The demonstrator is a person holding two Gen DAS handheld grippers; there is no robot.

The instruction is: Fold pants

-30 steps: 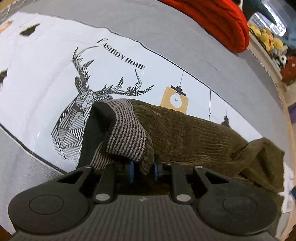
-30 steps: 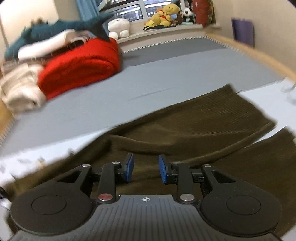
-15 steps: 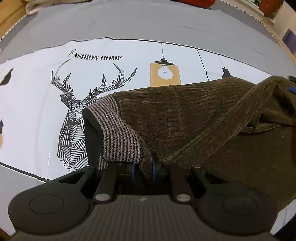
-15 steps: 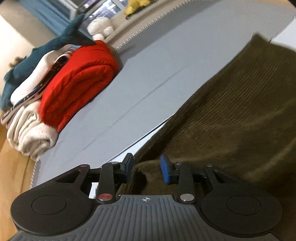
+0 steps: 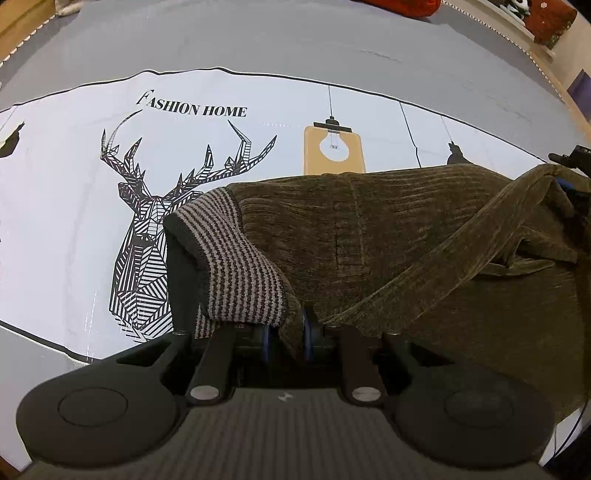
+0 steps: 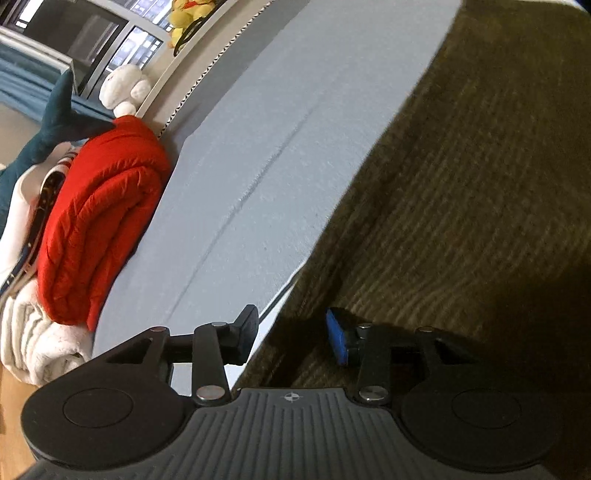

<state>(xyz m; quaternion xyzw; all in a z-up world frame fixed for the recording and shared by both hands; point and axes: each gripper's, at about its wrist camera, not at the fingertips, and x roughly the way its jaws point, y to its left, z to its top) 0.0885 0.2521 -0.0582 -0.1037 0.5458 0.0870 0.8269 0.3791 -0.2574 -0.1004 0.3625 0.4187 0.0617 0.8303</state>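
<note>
Olive-brown corduroy pants (image 5: 388,236) lie on a white printed mat (image 5: 74,206) with a deer graphic. Their striped grey waistband (image 5: 236,273) is turned out at the left. My left gripper (image 5: 288,334) is shut on the pants just beside the waistband. In the right wrist view the pants (image 6: 461,192) fill the right half. My right gripper (image 6: 295,332) is open over the pants' edge, with nothing between its fingers. A part of the right gripper shows at the far right of the left wrist view (image 5: 570,157), beside a raised fold of the pants.
The mat lies on a grey bed cover (image 6: 277,155). A folded red quilt (image 6: 103,218), white blankets (image 6: 33,343) and a blue shark plush (image 6: 51,122) are stacked at the far end. Plush toys (image 6: 184,14) sit on the window sill.
My right gripper has opened wider and tilted; its view swung toward the pants' edge. My left gripper stays shut on the pants, which now lie flatter and more spread out.
</note>
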